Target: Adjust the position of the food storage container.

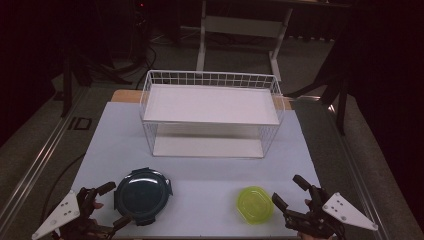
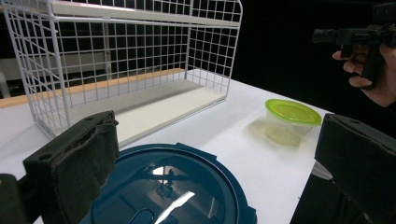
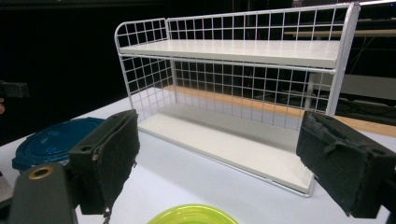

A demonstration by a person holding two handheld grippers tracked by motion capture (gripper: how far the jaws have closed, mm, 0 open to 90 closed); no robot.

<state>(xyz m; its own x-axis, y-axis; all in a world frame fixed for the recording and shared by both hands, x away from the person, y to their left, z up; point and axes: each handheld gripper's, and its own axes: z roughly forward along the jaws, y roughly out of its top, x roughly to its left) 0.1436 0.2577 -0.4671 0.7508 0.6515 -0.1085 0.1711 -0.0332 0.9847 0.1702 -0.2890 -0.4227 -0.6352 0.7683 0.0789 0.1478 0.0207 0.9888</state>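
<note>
Two lidded containers on the tabletop [image 1: 200, 175]: one dark blue container [image 1: 141, 195] near left, one green-lidded container [image 1: 255, 204] near right. One white wire shelf rack [image 1: 210, 112], two tiers, far centre. Left gripper [image 1: 111, 205] spread wide around blue container; right gripper [image 1: 289, 192] wide open beside green one.

The large lidded container [image 1: 141, 196] lies left of the small one [image 1: 255, 204] (well apart), rack [image 1: 210, 117] behind both.
</note>
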